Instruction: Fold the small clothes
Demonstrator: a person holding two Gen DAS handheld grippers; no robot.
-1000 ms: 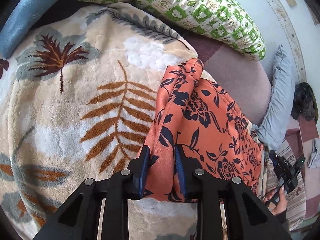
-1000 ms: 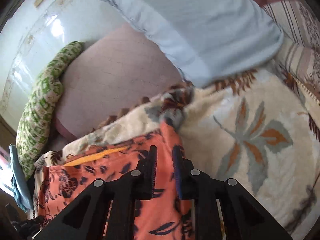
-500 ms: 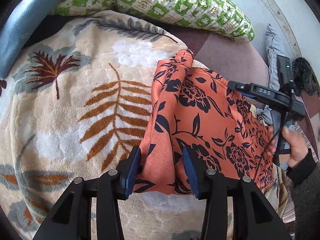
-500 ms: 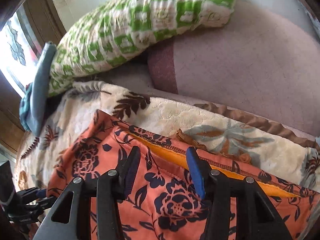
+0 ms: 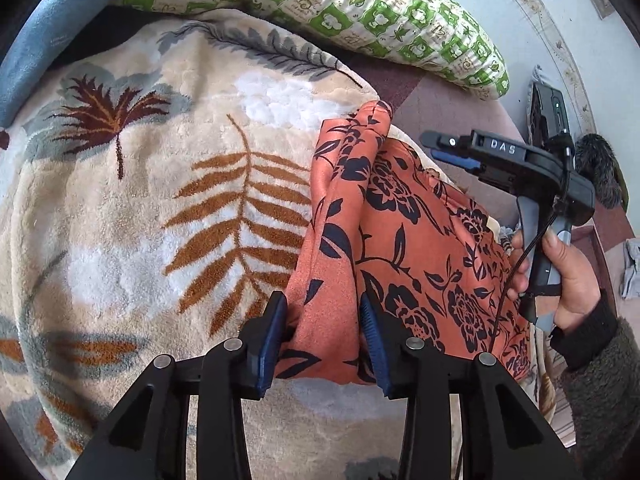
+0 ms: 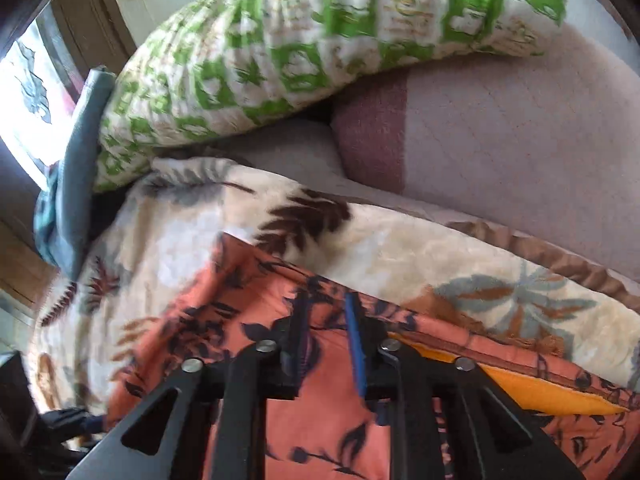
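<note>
My left tongs stand released, pads either side of the raised fold at the near edge of the orange garment, which lies on the leaf-print blanket on the bed. My right tongs hover above the far side of the garment near its yellow lining, parted and holding nothing. To fold well, I should close the left tongs fully on both layers of the ridge, grip the matching edge with the right, then lift evenly so the edges meet.
</note>
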